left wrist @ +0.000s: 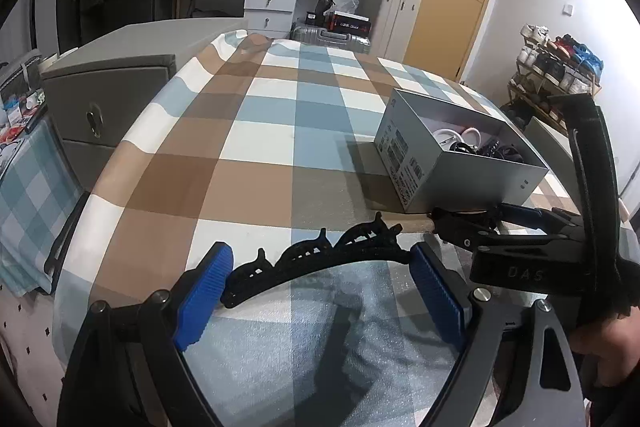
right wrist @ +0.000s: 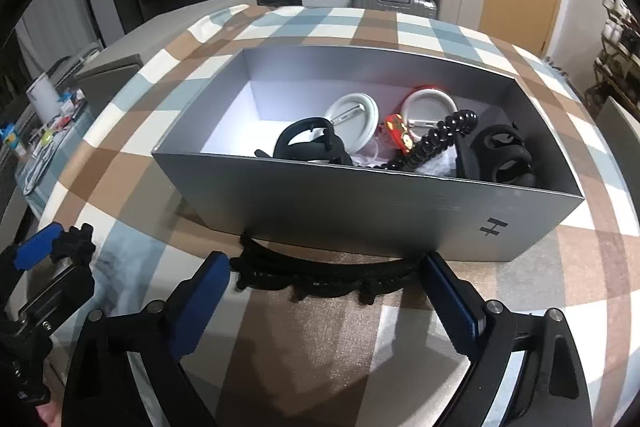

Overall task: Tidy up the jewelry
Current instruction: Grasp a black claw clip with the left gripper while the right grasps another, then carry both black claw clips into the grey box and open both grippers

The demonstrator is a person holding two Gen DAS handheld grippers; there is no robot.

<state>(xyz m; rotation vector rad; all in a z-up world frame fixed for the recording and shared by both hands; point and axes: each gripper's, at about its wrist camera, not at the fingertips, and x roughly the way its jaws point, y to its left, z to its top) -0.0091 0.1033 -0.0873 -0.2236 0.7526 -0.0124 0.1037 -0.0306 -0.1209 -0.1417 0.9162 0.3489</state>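
Observation:
A black lace headband spans my left gripper, and its ends touch both blue pads, so the gripper is shut on it across its width. In the right wrist view the headband lies just in front of the grey box, between the pads of my right gripper. These stand wide, with a small gap at the left pad. The right gripper shows side-on beside the box. Inside are white round badges, a black beaded bracelet, a red charm and black bands.
Everything rests on a bed with a brown, blue and white checked cover. A grey bedside cabinet stands to the left, with suitcases and a white dresser beyond. A shoe rack is at right. A hand holds the right tool.

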